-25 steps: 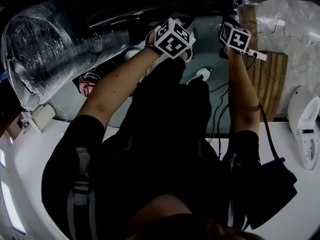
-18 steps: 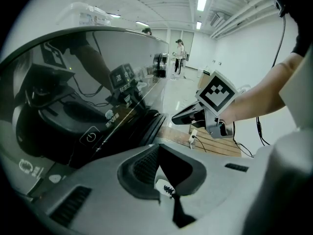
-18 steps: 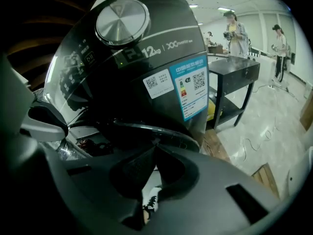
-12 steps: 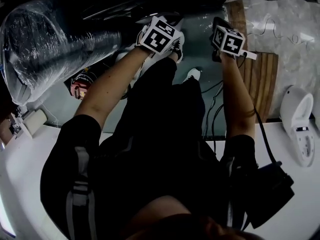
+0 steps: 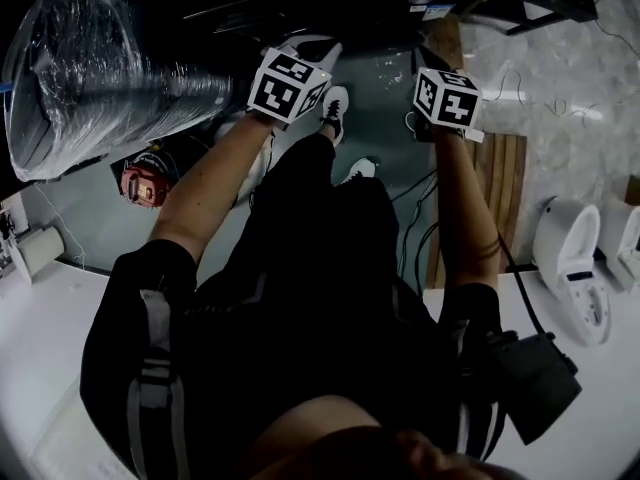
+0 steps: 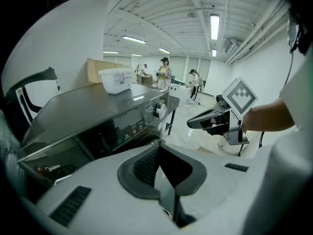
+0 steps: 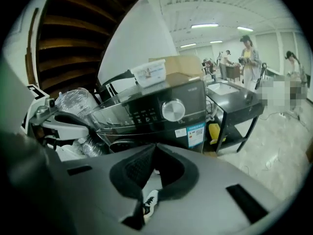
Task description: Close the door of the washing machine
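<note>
Left hand-held gripper [image 6: 159, 146], jaws together, above greenish floor [image 5: 385, 78].

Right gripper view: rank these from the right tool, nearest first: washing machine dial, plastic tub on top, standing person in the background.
1. Washing machine dial, on the front panel, centre.
2. Plastic tub, on the machine's top, up and left.
3. Standing person, far back, right.

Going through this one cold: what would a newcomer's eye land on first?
The left marker cube and right marker cube, black-and-white, stand out at the head view's top centre, with a large plastic-wrapped bundle at upper left. In the right gripper view, the dark washing machine with its silver dial fills the middle.
</note>
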The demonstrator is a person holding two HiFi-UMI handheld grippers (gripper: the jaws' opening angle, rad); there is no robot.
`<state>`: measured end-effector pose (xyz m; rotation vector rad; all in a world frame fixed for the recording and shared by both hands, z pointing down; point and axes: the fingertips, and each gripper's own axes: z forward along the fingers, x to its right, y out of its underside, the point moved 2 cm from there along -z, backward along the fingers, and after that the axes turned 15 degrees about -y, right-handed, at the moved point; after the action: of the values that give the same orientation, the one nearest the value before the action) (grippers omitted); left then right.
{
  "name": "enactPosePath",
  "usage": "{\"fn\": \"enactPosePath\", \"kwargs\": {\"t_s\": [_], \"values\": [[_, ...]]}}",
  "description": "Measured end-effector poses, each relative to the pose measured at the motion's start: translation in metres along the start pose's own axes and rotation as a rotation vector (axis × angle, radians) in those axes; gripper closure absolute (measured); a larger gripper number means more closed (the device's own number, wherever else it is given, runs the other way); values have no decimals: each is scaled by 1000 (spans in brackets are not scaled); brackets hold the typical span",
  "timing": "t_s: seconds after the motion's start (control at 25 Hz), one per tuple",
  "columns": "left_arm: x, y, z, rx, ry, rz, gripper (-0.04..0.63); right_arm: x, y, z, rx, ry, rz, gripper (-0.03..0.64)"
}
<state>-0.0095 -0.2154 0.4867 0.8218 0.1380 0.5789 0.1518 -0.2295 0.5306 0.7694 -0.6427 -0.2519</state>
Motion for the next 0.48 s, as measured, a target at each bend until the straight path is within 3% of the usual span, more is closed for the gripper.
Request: {"fn": "enactPosePath", "kwargs": {"t_s": [0.28,0.48], "values": [[1,-52,-95,185,-73,-98,592,-54,-56,-72,102,-59,-112,612],[-19,-78,-154,273,-122,-144,592,-107,-107,-114,196,-171,-203,612]]}}
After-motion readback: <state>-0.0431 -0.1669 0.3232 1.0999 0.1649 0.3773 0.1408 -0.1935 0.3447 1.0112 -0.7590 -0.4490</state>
